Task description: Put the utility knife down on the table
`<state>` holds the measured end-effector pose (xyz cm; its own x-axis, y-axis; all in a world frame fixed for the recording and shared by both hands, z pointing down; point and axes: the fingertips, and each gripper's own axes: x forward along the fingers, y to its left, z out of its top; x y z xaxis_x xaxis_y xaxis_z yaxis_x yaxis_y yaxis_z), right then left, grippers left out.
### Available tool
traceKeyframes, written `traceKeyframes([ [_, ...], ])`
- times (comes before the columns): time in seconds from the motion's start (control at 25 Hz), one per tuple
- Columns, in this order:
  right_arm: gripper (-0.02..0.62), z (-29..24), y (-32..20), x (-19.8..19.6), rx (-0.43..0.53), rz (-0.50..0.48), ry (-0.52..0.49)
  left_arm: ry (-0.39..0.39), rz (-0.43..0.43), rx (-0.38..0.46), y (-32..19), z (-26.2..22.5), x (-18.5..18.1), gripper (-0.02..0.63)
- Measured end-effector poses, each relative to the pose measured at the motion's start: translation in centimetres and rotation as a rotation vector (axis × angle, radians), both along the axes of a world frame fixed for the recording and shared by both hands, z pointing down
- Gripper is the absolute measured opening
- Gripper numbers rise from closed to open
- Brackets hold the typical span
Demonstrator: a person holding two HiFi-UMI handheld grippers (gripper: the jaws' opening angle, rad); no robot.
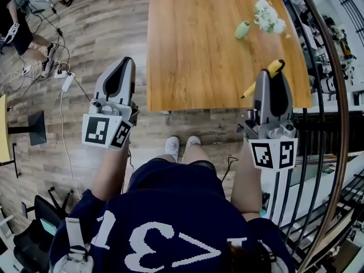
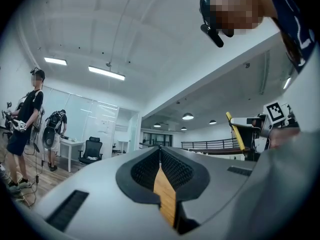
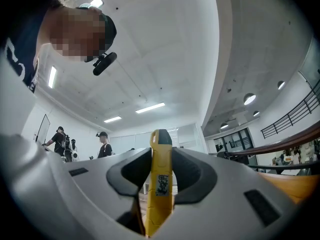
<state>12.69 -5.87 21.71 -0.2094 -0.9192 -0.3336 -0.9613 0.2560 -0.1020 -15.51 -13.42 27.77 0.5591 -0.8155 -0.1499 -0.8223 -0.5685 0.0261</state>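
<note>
Right gripper view: right claw [image 3: 161, 153] clamps the yellow utility knife [image 3: 160, 191].

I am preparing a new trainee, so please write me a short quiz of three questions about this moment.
1. True or false: the utility knife already lies on the table.
2. Which gripper holds the knife? A) the left gripper B) the right gripper C) neither
3. Fill in: the left gripper's jaws are ____.

Key: 1 false, it is held in the air. 2 B. 3 shut, with nothing between them.
</note>
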Motion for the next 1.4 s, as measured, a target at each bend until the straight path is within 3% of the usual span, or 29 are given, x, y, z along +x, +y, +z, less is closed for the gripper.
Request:
traceKeyframes([
  [0.52,0.140,-0.7,-12.6,1.5,0.011,-0.147,0.007,0.003,-0.109,-0.005,-8.8,-0.2,2.1,0.023],
  [0.96,0.140,0.4,-20.5,5.4,-0.010,-0.280,0.012,0.009,-0.222,0.010,-13.9,-0.2,6.6,0.023],
  [1.4,0.140,6.1,-25.1,3.9,-0.144,-0.292,0.014,-0.016,-0.142,-0.055,-18.1,3.6,8.6,0.023],
])
